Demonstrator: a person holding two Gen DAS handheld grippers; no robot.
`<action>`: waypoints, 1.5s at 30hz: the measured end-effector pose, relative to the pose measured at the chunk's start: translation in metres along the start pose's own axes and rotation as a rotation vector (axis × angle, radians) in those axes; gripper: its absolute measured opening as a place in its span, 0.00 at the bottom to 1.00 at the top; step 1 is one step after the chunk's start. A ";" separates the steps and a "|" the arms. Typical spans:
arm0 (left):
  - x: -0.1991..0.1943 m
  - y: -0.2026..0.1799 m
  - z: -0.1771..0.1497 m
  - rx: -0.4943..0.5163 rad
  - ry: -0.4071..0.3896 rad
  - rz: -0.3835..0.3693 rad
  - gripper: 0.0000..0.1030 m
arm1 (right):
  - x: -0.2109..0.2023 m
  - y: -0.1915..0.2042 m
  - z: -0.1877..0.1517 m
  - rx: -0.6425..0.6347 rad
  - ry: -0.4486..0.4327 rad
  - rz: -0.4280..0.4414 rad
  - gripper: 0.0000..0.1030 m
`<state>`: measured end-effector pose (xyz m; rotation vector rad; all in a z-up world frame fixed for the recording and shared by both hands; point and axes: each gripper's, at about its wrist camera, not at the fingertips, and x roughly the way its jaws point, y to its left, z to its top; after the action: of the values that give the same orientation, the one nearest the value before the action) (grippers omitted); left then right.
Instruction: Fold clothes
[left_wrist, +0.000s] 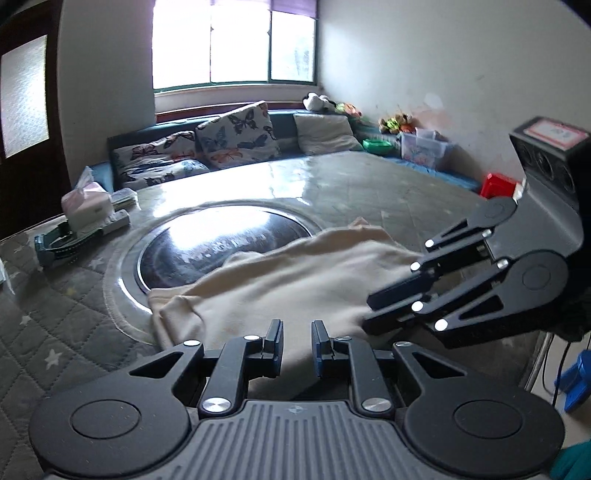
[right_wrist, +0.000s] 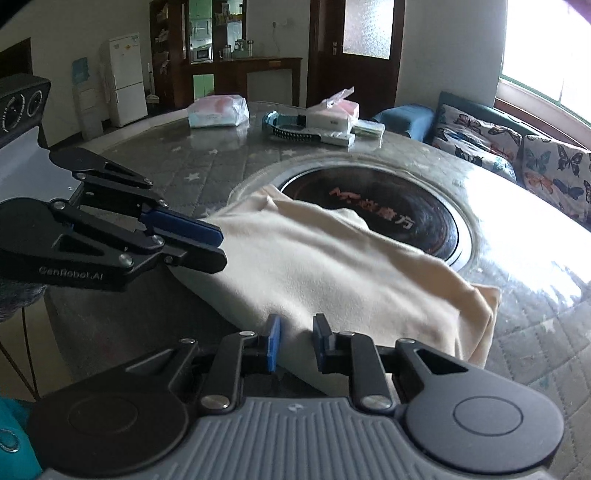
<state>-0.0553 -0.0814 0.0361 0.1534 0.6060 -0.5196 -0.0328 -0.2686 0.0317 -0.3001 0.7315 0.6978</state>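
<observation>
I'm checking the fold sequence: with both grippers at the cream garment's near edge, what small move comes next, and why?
Probably lift that edge slightly, both together. The left gripper and right gripper each look closed on the cream garment, which lies spread across the table, so an even raise would start the fold.

**Daylight, glare and fisheye bend**

Daylight pours in from the window (left_wrist: 236, 44), which is blown out to white. It throws strong glare across the glossy table (left_wrist: 332, 184) and the dark round inset (left_wrist: 229, 240). The room's far corners stay dim. Both views bow hard at the edges, with black corners. The cream cloth (right_wrist: 332, 258) looks soft and slightly smeared.
</observation>
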 end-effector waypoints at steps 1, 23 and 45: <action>0.002 0.000 -0.001 0.004 0.008 0.000 0.17 | 0.001 0.000 -0.001 0.002 0.000 0.000 0.18; -0.005 0.008 -0.007 -0.014 0.001 0.013 0.19 | -0.031 -0.036 -0.015 0.113 -0.004 -0.089 0.17; -0.017 0.038 -0.012 -0.138 -0.005 0.040 0.19 | -0.021 -0.037 0.000 0.078 -0.003 -0.080 0.18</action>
<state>-0.0540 -0.0382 0.0352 0.0334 0.6302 -0.4383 -0.0193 -0.3059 0.0472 -0.2555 0.7384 0.5928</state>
